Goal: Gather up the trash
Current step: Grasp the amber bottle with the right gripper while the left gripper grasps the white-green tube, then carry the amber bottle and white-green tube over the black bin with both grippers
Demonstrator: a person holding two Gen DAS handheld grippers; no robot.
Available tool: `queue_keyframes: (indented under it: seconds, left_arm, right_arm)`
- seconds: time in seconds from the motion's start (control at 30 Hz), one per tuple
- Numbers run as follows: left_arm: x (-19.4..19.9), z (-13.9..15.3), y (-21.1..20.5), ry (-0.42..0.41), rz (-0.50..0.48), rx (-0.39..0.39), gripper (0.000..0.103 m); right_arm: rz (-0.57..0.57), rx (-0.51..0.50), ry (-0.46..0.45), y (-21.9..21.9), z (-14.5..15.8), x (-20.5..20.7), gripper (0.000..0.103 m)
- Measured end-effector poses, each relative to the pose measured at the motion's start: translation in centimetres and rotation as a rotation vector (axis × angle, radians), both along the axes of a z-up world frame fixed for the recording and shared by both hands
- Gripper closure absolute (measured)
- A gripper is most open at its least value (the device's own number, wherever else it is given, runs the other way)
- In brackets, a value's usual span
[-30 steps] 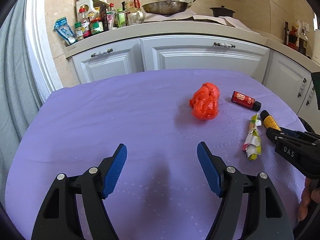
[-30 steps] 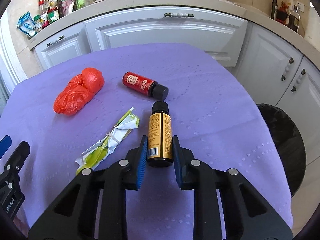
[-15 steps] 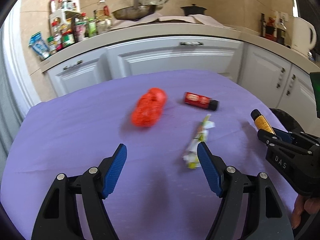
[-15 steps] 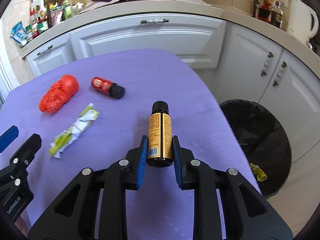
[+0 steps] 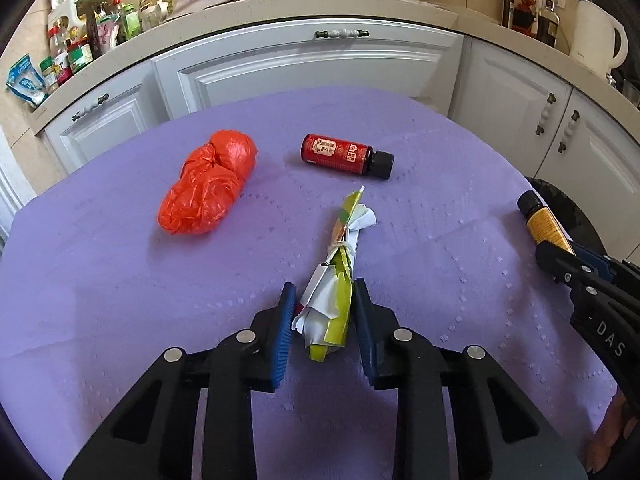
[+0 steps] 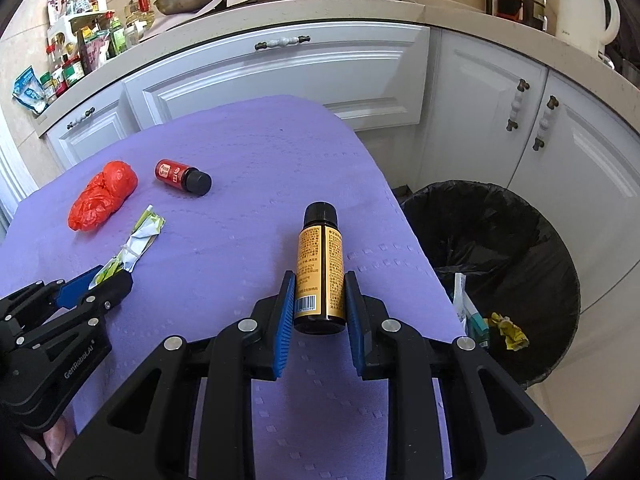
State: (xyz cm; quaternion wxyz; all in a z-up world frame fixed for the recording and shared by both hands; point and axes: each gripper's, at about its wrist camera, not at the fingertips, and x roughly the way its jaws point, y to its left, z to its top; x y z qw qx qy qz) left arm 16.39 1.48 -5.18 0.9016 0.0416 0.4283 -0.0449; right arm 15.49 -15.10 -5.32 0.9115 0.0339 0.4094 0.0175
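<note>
My left gripper (image 5: 323, 300) is shut on the near end of a crumpled green-and-white wrapper (image 5: 334, 280) that lies on the purple tablecloth (image 5: 120, 300). My right gripper (image 6: 320, 296) is shut on a small yellow-labelled bottle (image 6: 320, 264) with a black cap, held above the table's right edge. A crumpled orange plastic bag (image 5: 208, 188) and a red bottle (image 5: 346, 156) lie further back on the cloth. In the right wrist view I also see the bag (image 6: 102, 196), the red bottle (image 6: 182, 176), the wrapper (image 6: 140, 240) and the left gripper (image 6: 100, 280).
A black-lined trash bin (image 6: 500, 280) stands on the floor right of the table, with some scraps inside. White cabinets (image 6: 280, 76) and a cluttered counter (image 5: 100, 20) run behind. A white kettle (image 6: 584, 8) stands at the back right.
My left gripper moved forward to the wrapper and closed on it. My right gripper carried the yellow bottle further right, and the bin came more into view.
</note>
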Motion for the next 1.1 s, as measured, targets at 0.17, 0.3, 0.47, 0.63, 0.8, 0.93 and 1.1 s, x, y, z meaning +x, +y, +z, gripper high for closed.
queue_keyframes:
  seconds: [0.17, 0.3, 0.47, 0.63, 0.8, 0.93, 1.1]
  left_arm:
    - [-0.2, 0.0, 0.0, -0.003, -0.011, -0.004, 0.086]
    - [-0.2, 0.1, 0.1, -0.009, -0.004, -0.009, 0.086]
    - [-0.5, 0.5, 0.5, -0.031, 0.015, -0.017, 0.086]
    - [-1.2, 1.2, 0.6, -0.064, 0.024, -0.014, 0.086]
    - [-1.9, 1.8, 0.9, -0.086, 0.027, -0.020, 0.086]
    - [-2.5, 2.4, 0.9, -0.100, 0.027, -0.022, 0.086]
    - [-3.3, 3.3, 0.7, -0.124, 0.023, -0.032, 0.086]
  right_arm:
    - [0.004, -0.003, 0.000, 0.1, 0.0, 0.0, 0.080]
    - [0.005, -0.012, -0.006, 0.4, 0.1, -0.1, 0.080]
    - [0.007, -0.018, -0.013, 0.6, 0.2, -0.4, 0.080]
    - [0.010, -0.021, -0.033, 0.8, 0.7, -0.9, 0.080]
    - [0.011, -0.024, -0.049, 0.8, 1.2, -1.5, 0.080]
    - [0.005, -0.026, -0.063, 0.8, 1.6, -2.1, 0.080]
    - [-0.014, -0.033, -0.093, 0.1, 2.6, -3.0, 0.080]
